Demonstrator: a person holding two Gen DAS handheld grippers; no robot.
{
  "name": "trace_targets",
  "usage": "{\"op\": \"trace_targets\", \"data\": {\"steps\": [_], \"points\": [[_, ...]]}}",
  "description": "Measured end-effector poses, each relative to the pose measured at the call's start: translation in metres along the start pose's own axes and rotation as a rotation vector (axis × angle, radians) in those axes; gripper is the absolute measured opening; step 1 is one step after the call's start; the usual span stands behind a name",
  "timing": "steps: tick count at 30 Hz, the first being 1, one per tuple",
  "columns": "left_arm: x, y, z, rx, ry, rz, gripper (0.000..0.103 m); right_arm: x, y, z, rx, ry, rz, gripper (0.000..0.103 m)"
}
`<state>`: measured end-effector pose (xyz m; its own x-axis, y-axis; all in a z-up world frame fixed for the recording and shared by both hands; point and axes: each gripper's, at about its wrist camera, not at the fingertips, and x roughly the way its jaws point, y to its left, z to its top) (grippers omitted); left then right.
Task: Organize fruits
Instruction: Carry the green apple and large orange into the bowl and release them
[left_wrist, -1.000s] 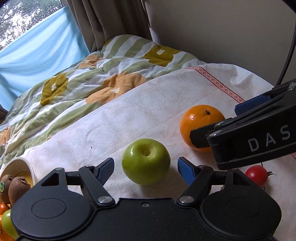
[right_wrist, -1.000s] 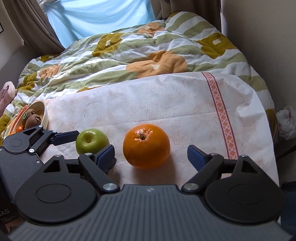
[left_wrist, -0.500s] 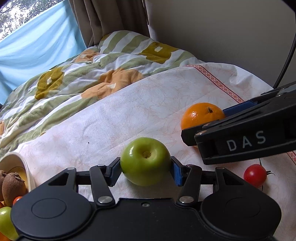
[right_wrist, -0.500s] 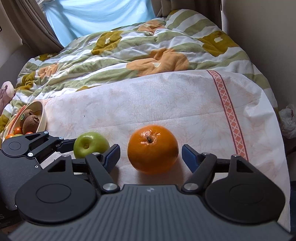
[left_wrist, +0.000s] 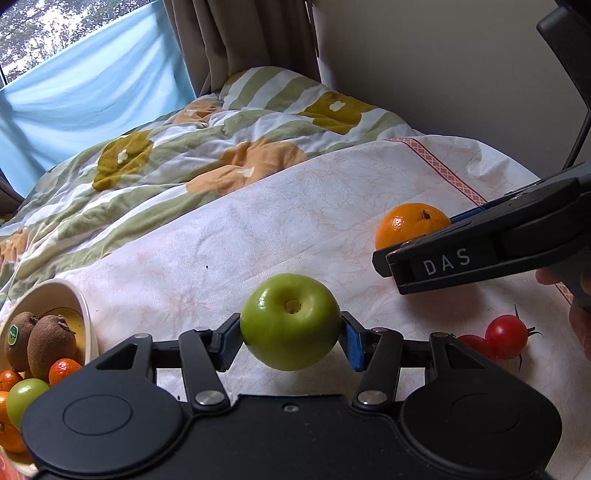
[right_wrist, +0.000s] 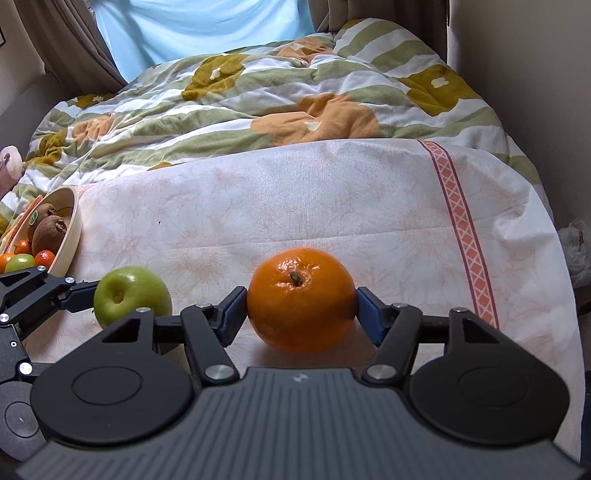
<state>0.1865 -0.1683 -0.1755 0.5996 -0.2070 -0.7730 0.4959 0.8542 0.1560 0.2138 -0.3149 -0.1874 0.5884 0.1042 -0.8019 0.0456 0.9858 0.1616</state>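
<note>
A rumpled quilt (right_wrist: 280, 96) with green stripes and orange and mustard flower patches covers the far bed. Beyond it, a pale blue cloth (left_wrist: 92, 99) hangs across the daylit window, beside brown curtains (left_wrist: 243, 40). A plain beige wall (left_wrist: 443, 66) rises on the right.

daylight from window (left_wrist: 44, 33) | soft shadows | sharp | fisheye-bent edges

A pale cloth (right_wrist: 332, 206) with a red patterned stripe covers the surface, an orange (right_wrist: 301, 299) resting on it, two cherry tomatoes (left_wrist: 506, 336) close together near its right edge, a cream bowl (right_wrist: 70, 229) of fruit tilted at its left edge.
</note>
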Motion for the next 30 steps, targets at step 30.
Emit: {"op": "trace_targets", "data": {"steps": [30], "points": [[-0.123, 0.098, -0.019, -0.312, -0.126, 0.303, 0.059, -0.059, 0.108, 0.030, -0.207, -0.096, 0.241, 0.076]]}}
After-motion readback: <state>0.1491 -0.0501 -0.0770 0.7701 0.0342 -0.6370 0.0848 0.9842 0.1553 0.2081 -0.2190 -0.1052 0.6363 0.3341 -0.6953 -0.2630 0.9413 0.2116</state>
